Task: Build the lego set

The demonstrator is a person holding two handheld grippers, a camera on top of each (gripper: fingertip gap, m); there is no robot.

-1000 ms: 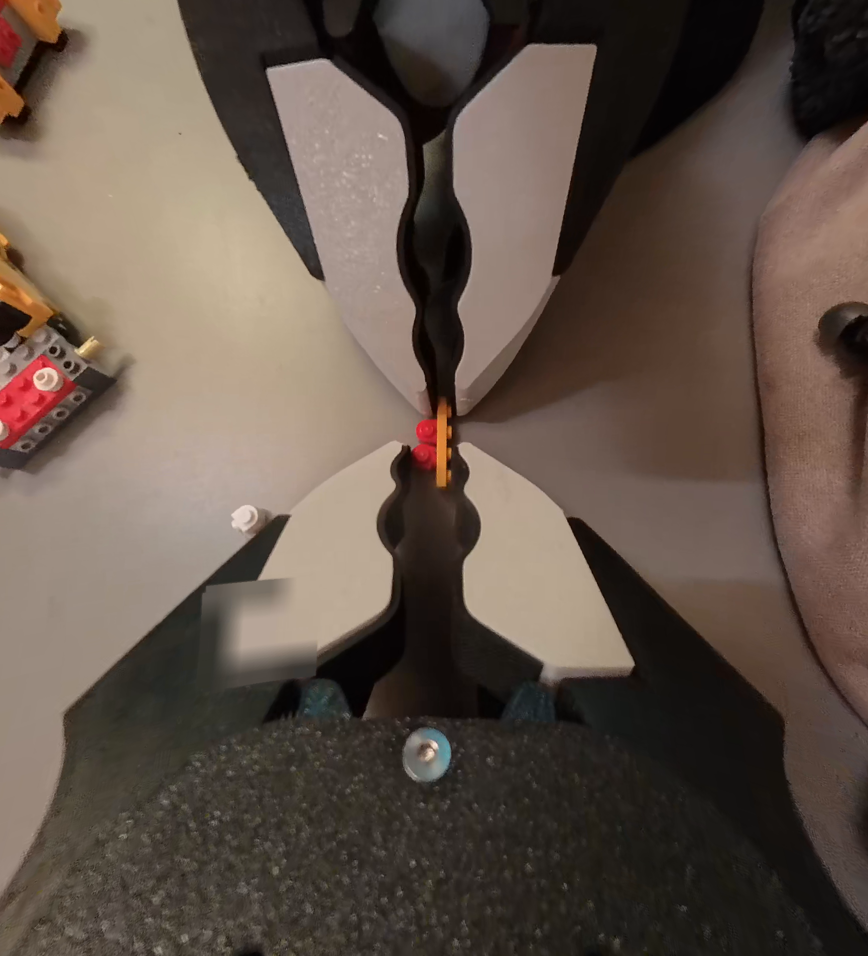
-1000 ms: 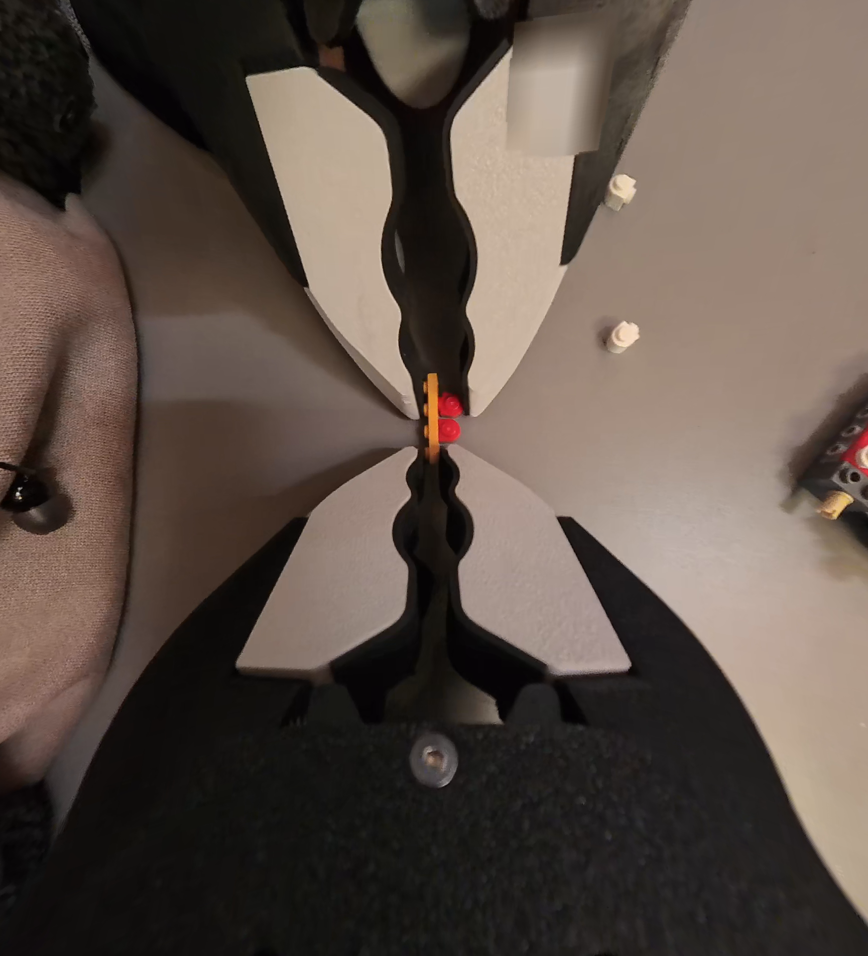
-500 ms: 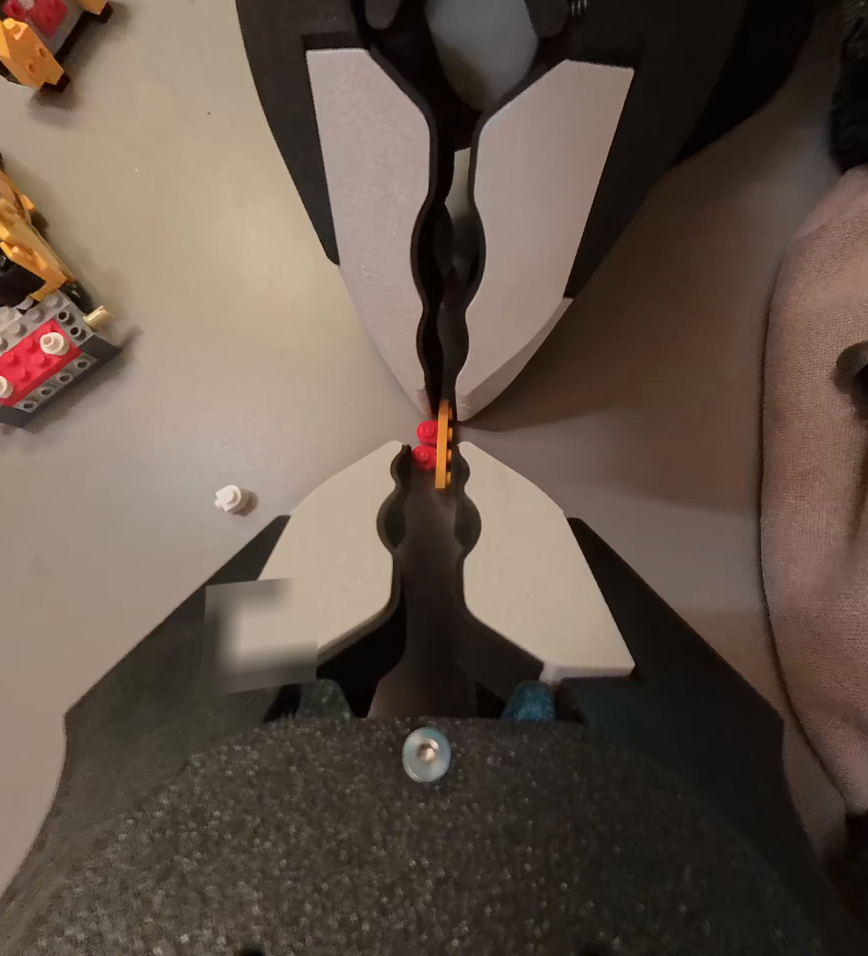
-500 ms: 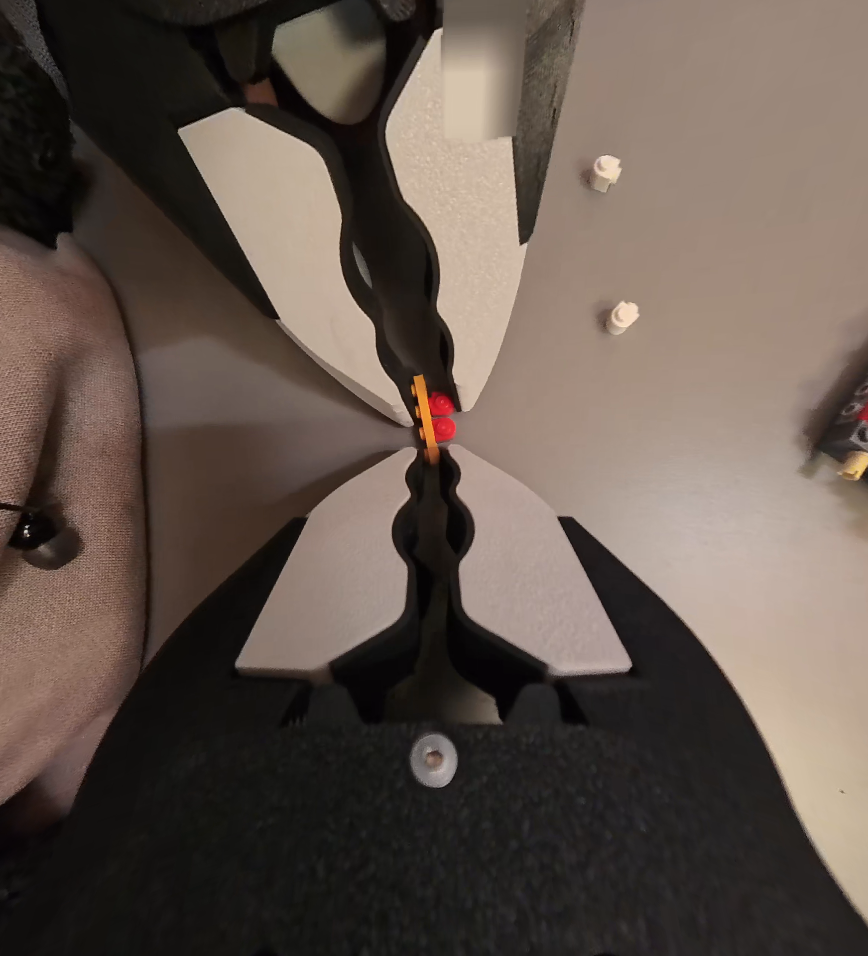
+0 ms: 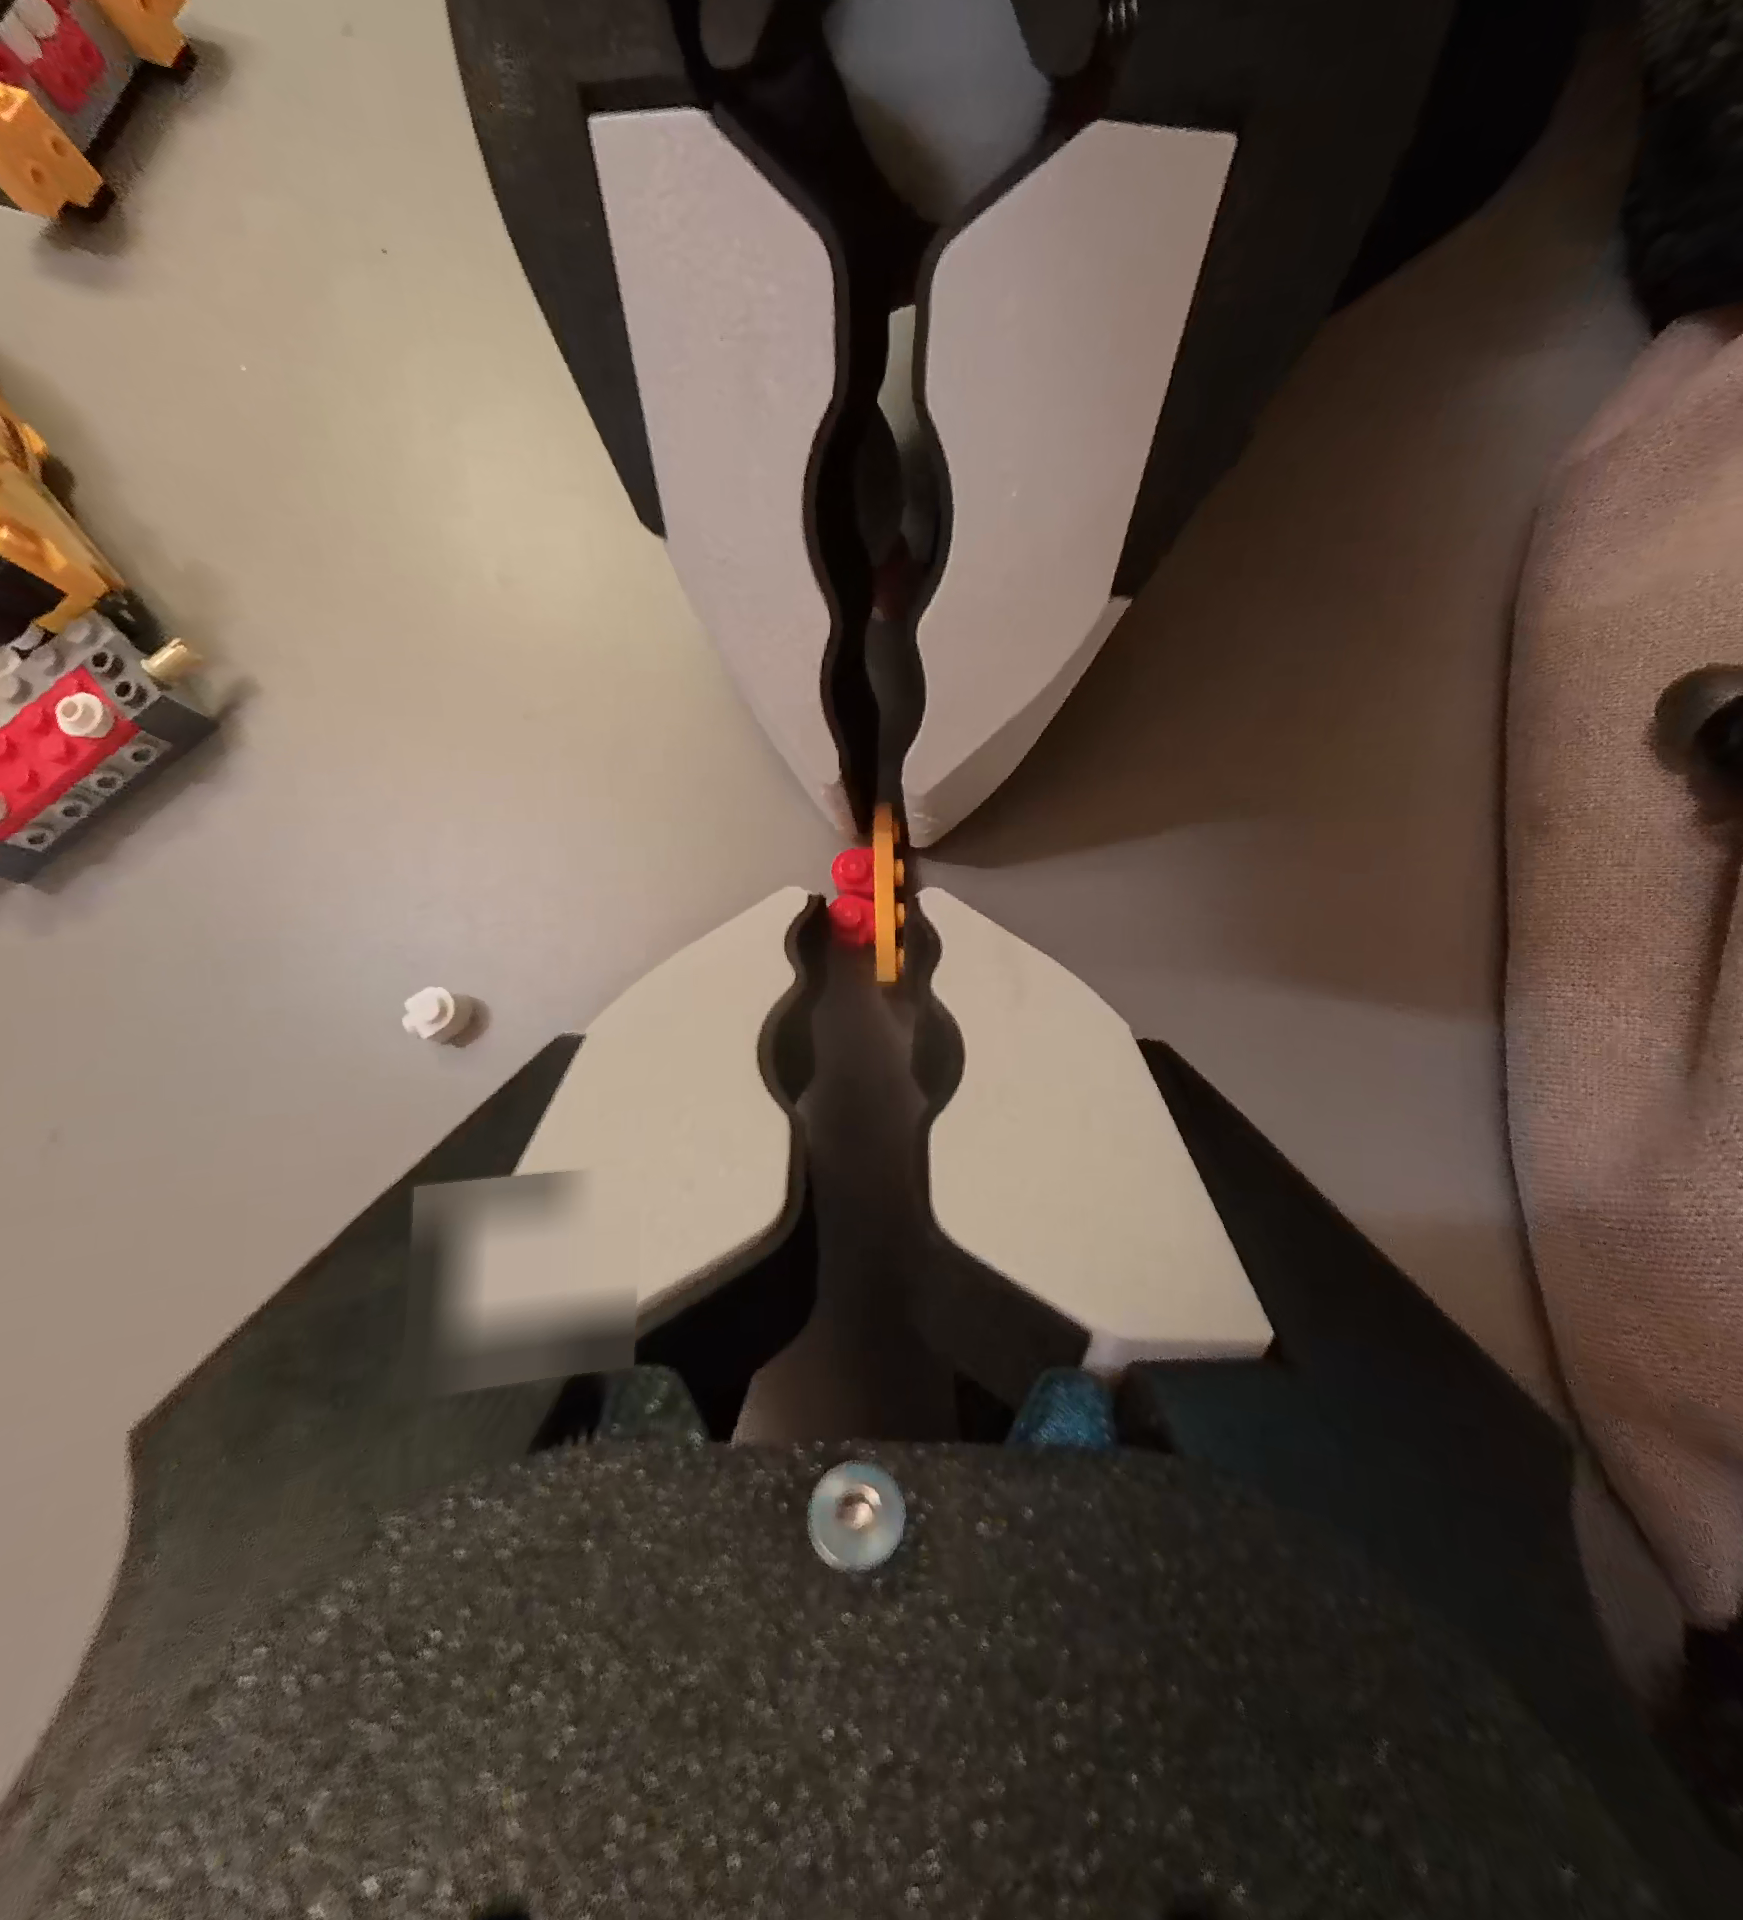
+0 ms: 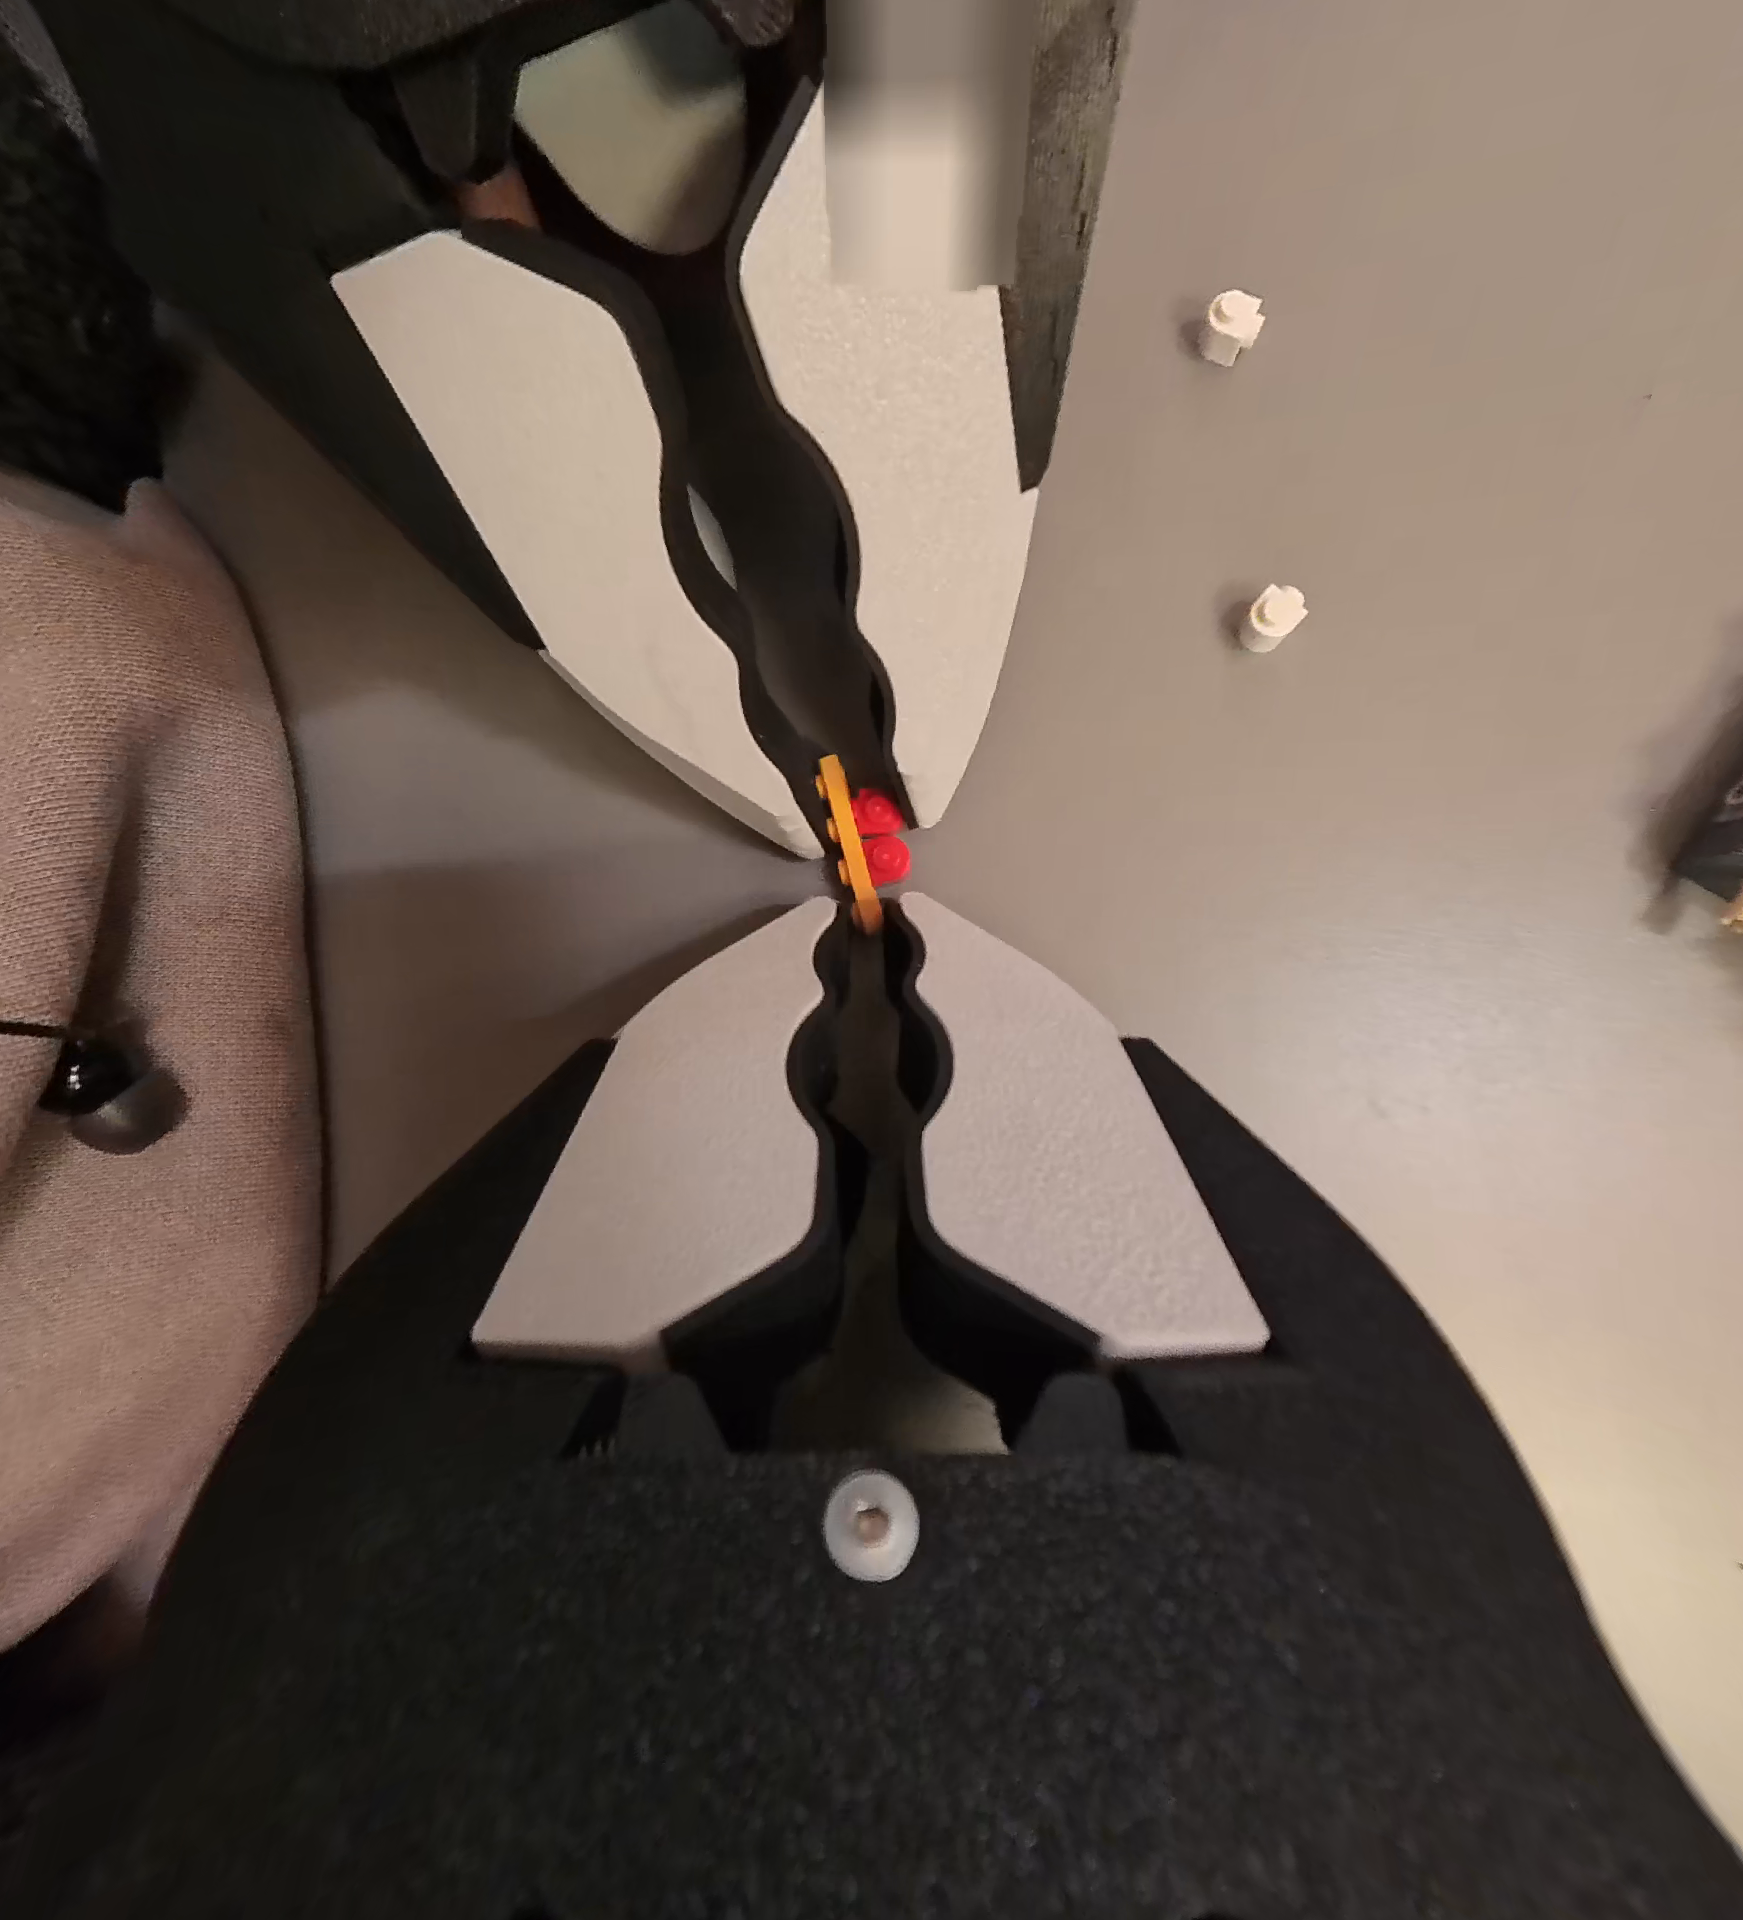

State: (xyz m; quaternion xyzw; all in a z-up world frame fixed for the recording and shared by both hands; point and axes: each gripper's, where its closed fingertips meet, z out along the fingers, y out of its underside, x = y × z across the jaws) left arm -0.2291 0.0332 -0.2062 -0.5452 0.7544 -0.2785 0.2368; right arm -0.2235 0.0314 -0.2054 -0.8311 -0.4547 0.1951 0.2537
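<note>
— While we face the two grippers tip to tip over the grey tabletop, what are we holding?

— We hold one small assembly between them: a thin orange plate seen edge-on, with two red studs stuck to one face. Our left gripper has its fingers drawn close together, pinching the lower end of the plate. Our right gripper is likewise nearly closed, clamped on the opposite end of the same plate.

— So both tools grip the same piece?

— Yes, each from its own end, with the red studs sitting in the little gap where the four fingertips meet. In the right wrist view the left gripper comes in slightly tilted.

— Where is everything else?

— We see the partly built model, grey with a red top and orange arms, lying well apart on the table at the left edge of the left wrist view. A small white round piece lies near our left gripper. In the right wrist view two white round pieces rest on the table, one beyond the other. A person's beige garment borders the table.
</note>
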